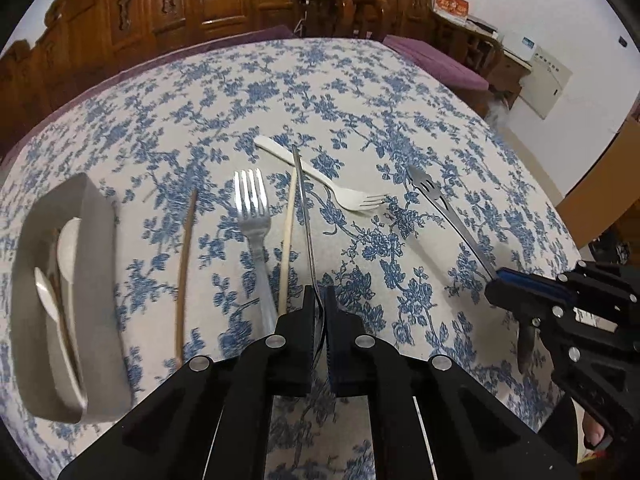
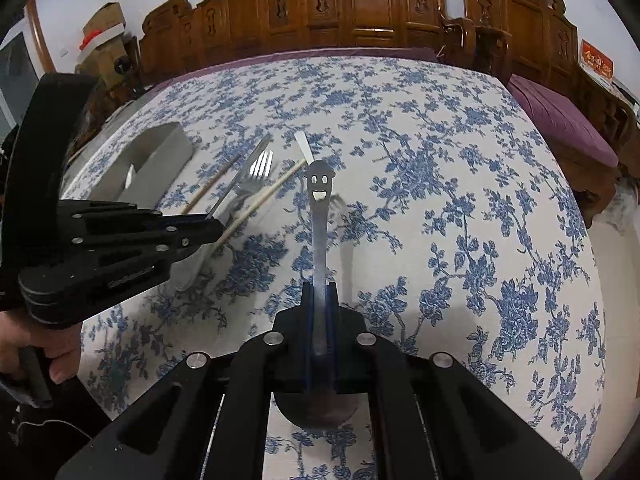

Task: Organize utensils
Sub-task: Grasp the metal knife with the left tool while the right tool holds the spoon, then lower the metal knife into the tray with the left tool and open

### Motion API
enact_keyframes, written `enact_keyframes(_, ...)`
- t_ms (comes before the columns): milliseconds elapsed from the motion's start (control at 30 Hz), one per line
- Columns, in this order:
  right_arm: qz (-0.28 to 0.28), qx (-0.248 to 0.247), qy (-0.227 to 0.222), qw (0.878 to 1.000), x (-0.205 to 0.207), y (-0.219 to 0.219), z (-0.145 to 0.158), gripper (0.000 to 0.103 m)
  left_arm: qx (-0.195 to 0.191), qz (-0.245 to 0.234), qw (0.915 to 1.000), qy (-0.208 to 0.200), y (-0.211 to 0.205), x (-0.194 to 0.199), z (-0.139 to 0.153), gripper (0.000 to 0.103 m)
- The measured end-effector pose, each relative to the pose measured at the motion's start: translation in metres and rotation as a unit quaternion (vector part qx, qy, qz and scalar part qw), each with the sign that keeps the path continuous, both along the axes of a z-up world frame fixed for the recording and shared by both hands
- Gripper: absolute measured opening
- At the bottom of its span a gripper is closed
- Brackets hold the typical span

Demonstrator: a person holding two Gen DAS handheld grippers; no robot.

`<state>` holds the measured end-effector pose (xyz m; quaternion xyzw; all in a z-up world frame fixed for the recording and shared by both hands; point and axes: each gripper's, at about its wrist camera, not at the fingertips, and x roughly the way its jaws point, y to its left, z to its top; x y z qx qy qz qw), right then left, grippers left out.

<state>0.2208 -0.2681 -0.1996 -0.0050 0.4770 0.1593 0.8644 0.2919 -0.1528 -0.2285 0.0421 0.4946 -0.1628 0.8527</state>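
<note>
Carved wooden chairs behind, blue-flowered cloth over counter [image 1: 360,80].

Left wrist view: left tool [image 1: 319,300] clamped tight on thin metal utensil [image 1: 304,208], seen edge-on; its far end reaches out over white plastic fork [image 1: 320,176]. Which kind of utensil it is cannot be told from this angle. Still flat on cloth: steel fork [image 1: 252,208], pale chopstick [image 1: 289,236], dark wooden stick [image 1: 185,264]. Grey tray [image 1: 102,240] at far left, with white plastic spoons [image 1: 66,248] already inside. Right tool [image 1: 500,280] at right edge, holding long steel handle.

Right wrist view: right tool [image 2: 319,296] closed on steel spoon [image 2: 318,232], gripped low on handle, bowl hanging below the pads, smiley cut-out at the far tip. Left tool [image 2: 216,228] at left, a hand [image 2: 44,348] behind it; tray [image 2: 160,152] beyond it.

Step judged: carrying lifted utensil to tray. To do well: keep grip firm, clear steel fork and chopstick on the way left, align utensil with tray's long side, lower inside beside plastic spoons before releasing. Risk: thin polished metal likely slippery, may pivot between pads.
</note>
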Motion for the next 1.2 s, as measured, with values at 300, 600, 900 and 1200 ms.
enact_keyframes(300,0.02,0.016,-0.023,0.999,-0.011,0.017,0.018,0.007,0.007,0.005,0.9997,-0.023,0.029,-0.021,0.02,0.004)
enact_keyframes(600,0.051,0.023,-0.035,0.998,-0.023,0.042,0.029,0.007,0.02,0.012,0.999,-0.04,0.064,-0.037,0.035,0.004)
enact_keyframes(900,0.085,0.016,-0.039,0.995,-0.034,0.073,0.031,0.007,0.022,0.037,0.9975,-0.055,0.111,-0.043,0.05,0.004)
enact_keyframes(1200,0.109,0.01,-0.044,0.993,-0.032,0.11,0.037,0.007,0.02,0.069,0.9959,-0.055,0.158,-0.044,0.049,0.004)
